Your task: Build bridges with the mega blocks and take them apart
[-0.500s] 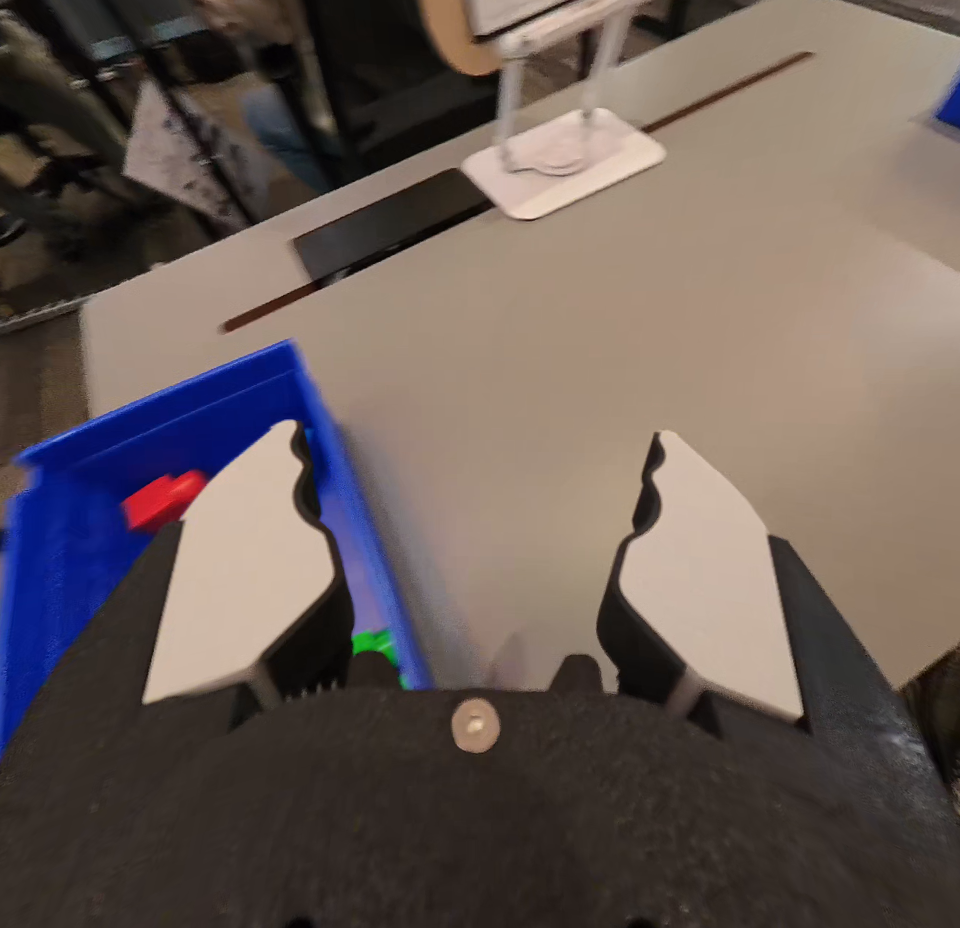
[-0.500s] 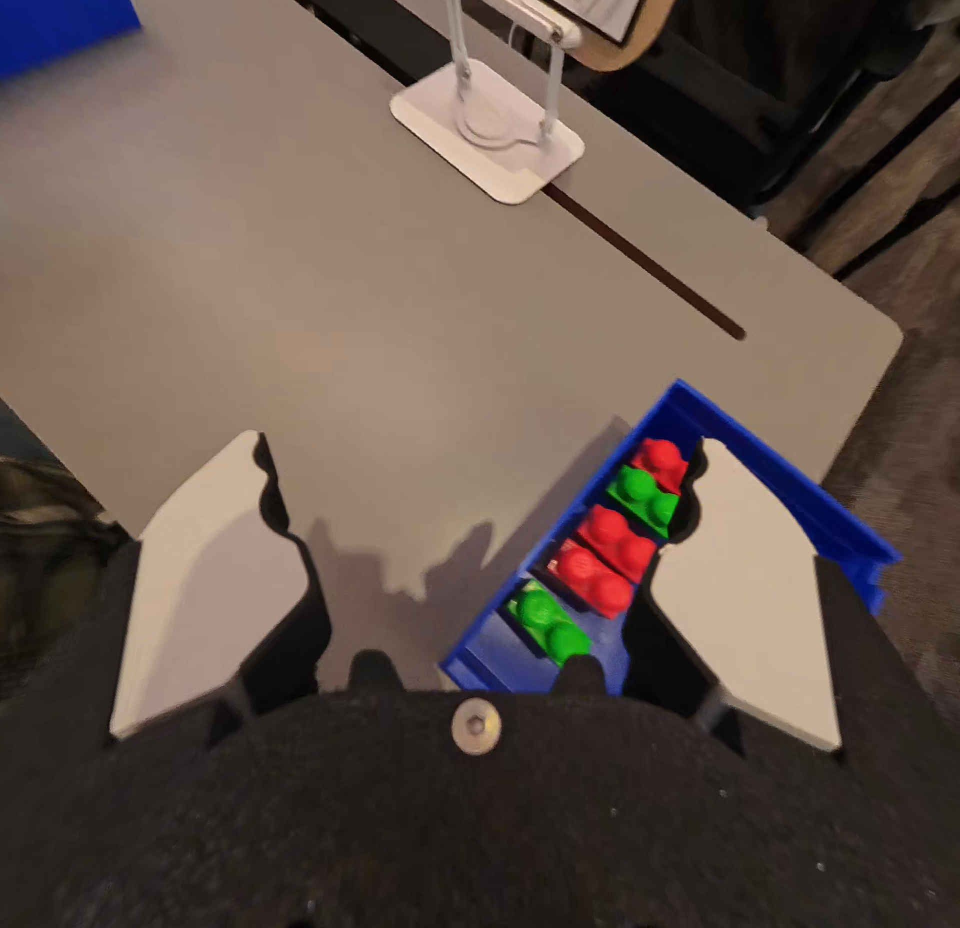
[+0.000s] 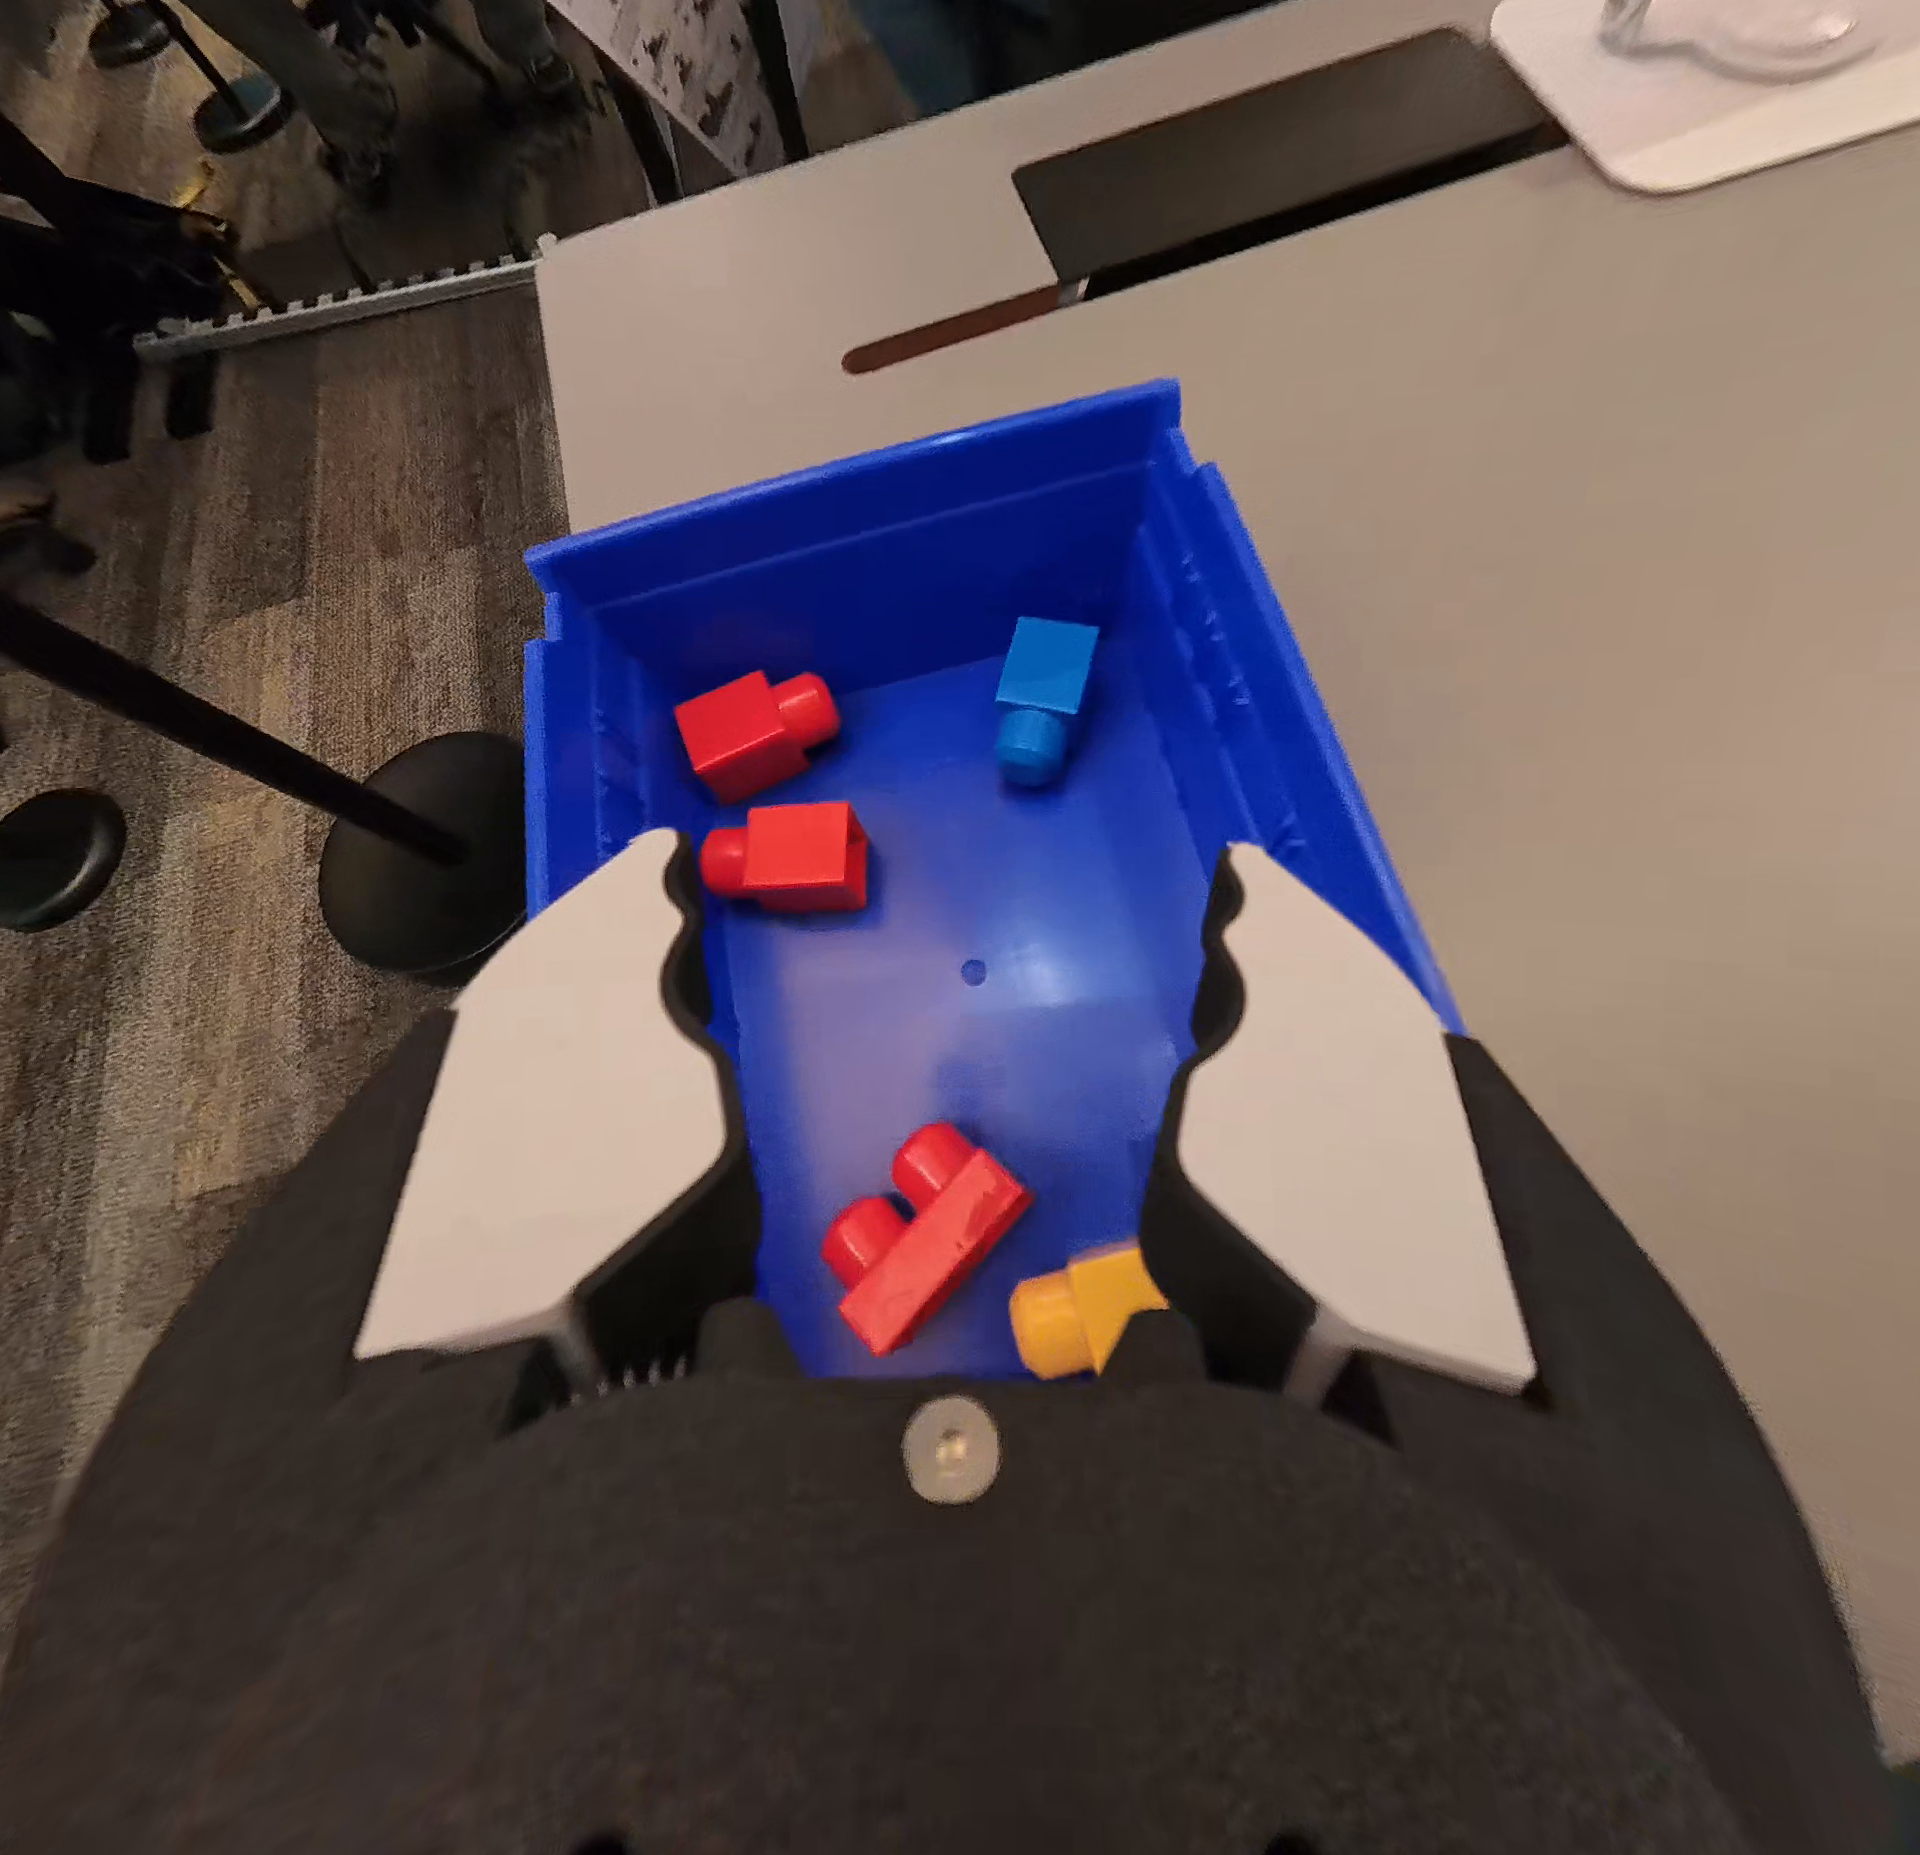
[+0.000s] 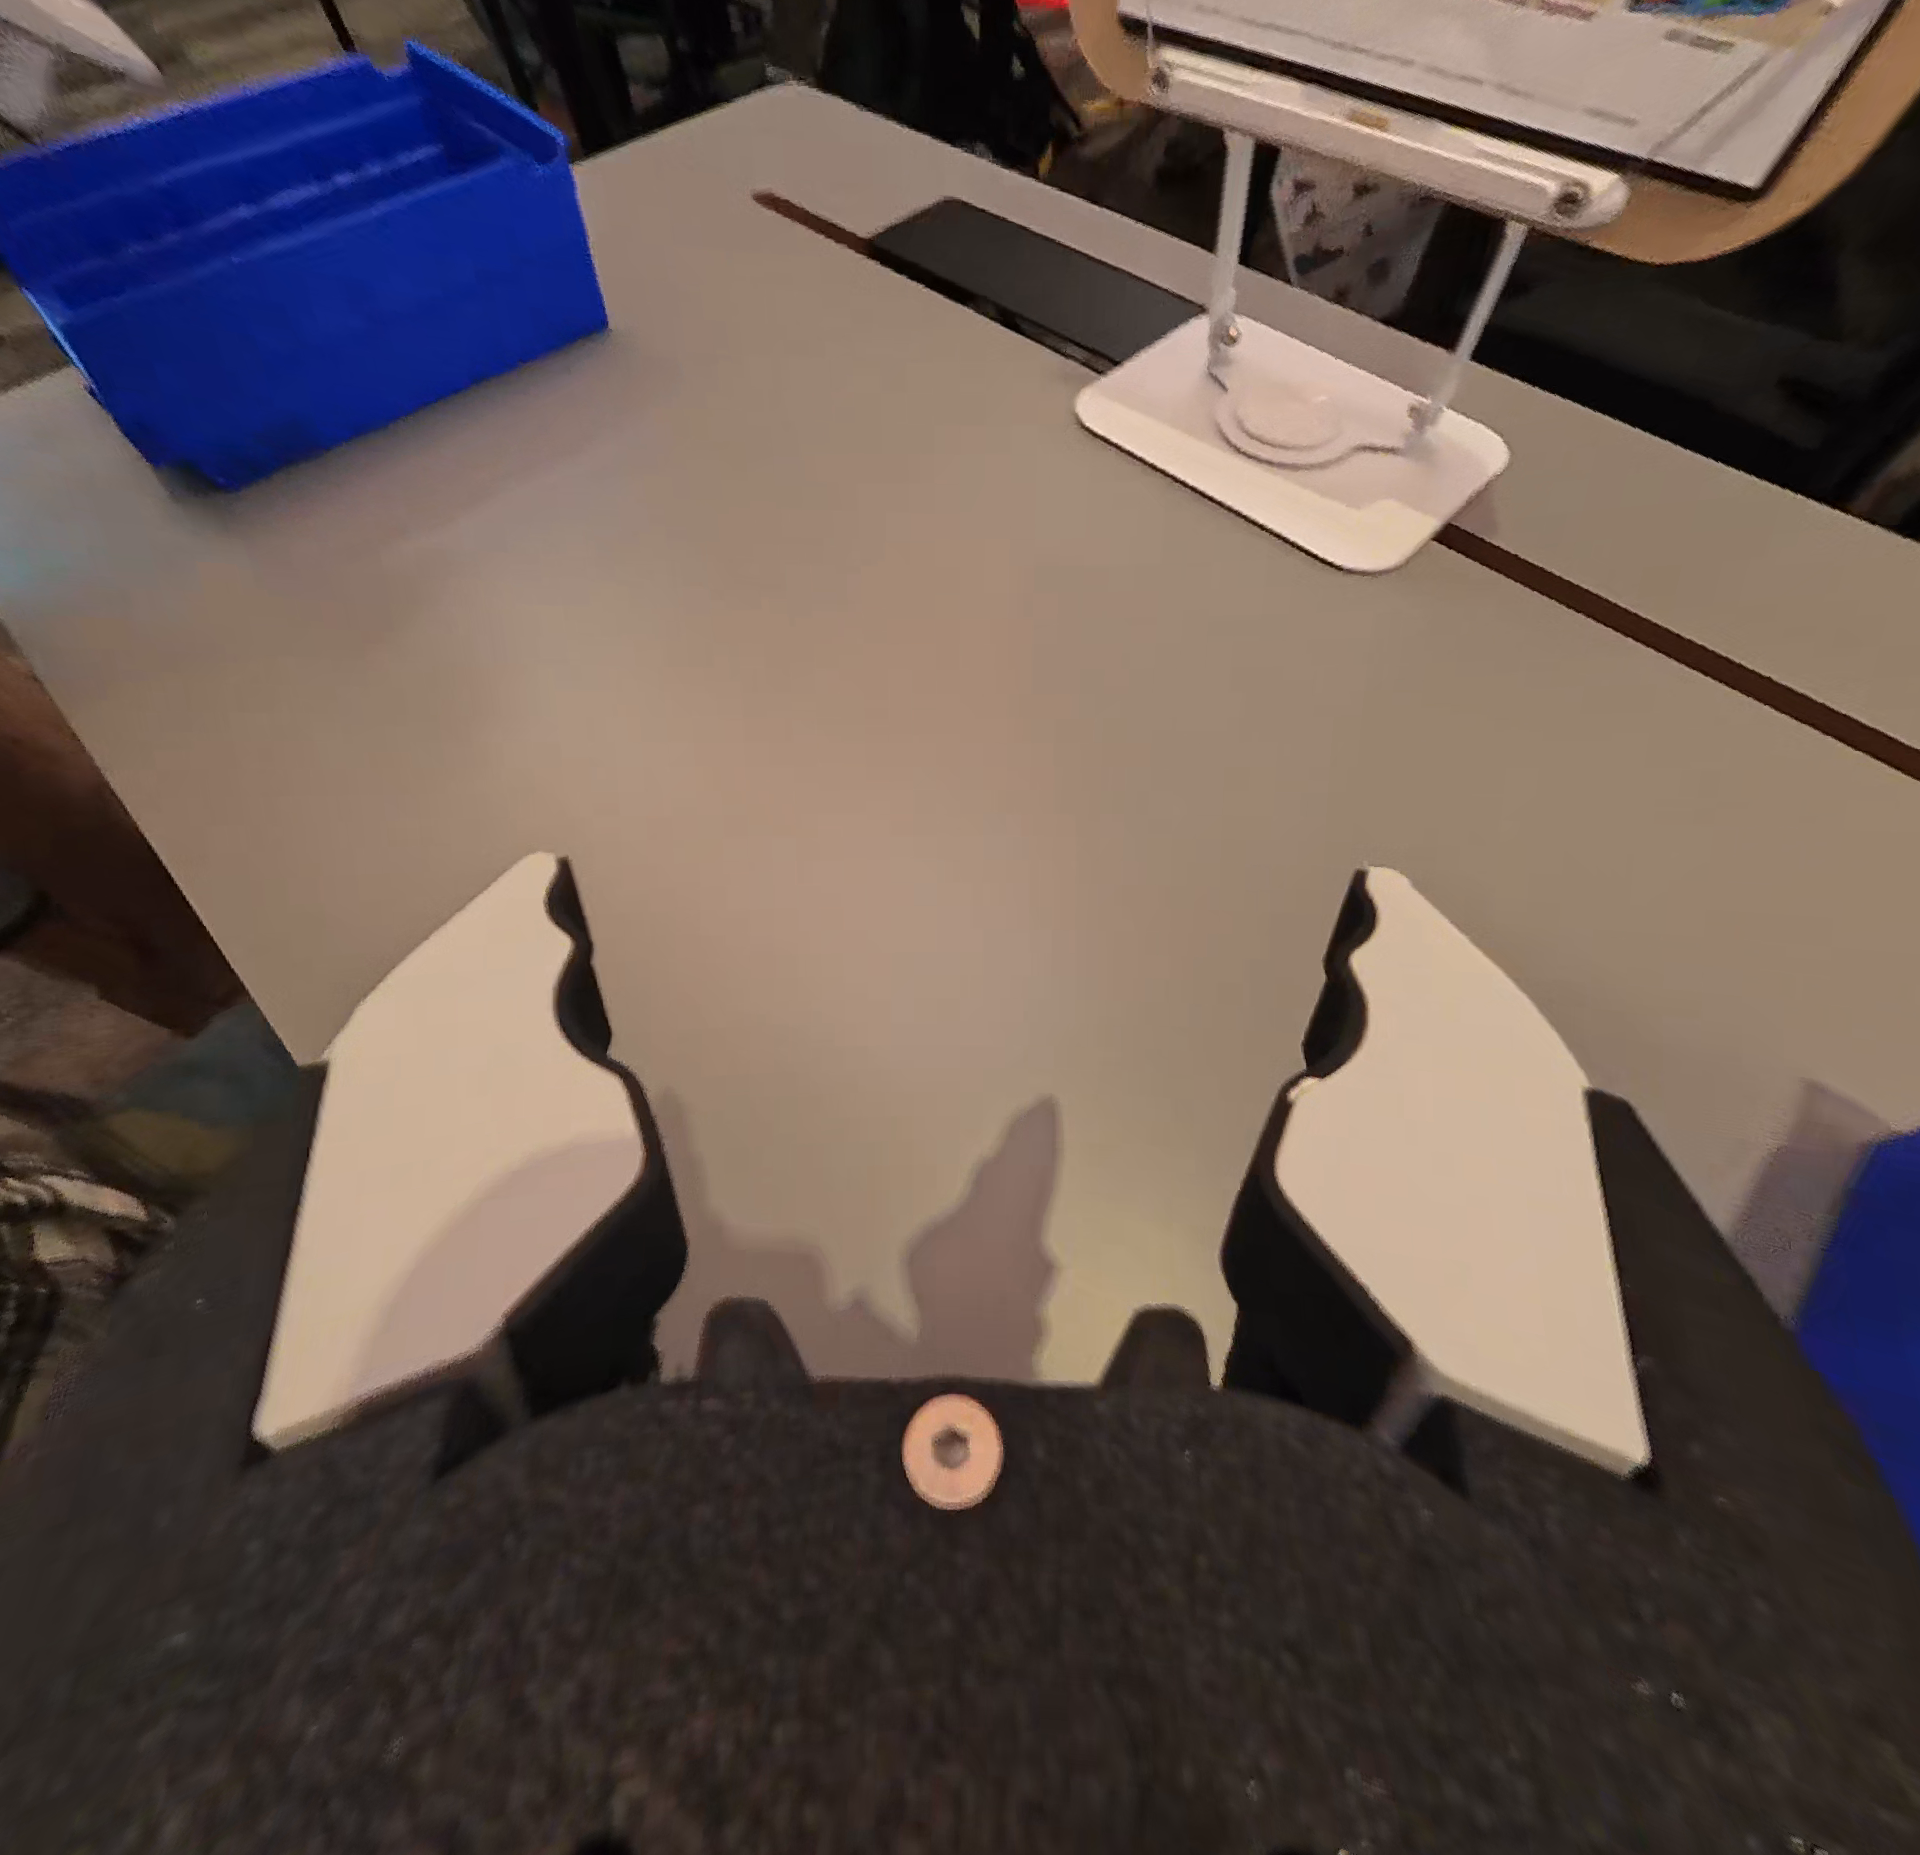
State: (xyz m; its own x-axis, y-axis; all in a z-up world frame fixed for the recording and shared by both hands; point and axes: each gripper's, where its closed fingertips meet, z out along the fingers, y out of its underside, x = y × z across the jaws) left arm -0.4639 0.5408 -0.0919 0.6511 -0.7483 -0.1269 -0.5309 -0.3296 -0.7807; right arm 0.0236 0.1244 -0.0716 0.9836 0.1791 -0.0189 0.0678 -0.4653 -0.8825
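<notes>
No bridge stands anywhere on the grey table point(image 4: 935, 662), so the building looks like it has not begun, and taking apart comes only after that. On the left side, the left tongs point(image 3: 951, 870) hang over a blue bin point(image 3: 862, 496) that sits at the table's left edge, close to the corner. Their two fingers are spread wide and hold nothing. The blocks lie loose on the bin floor, and none are stuck together. At the far left of the bin are two small red blocks point(image 3: 753, 730), one just beside the other, each with one round bump and lying on its side. Nearer the tongs is a longer red block point(image 3: 925, 1239) with two bumps, tipped over. Just beside it is a yellow block point(image 3: 1081, 1306), partly hidden by a finger. At the far right of the bin lies a small blue block point(image 3: 1039, 693), also on its side. Moving right, the right tongs point(image 4: 961, 875) hover over the bare middle of the table, spread wide and empty too. A white stand point(image 4: 1299, 455) with a picture board point(image 4: 1455, 39) sits at the far side.
</notes>
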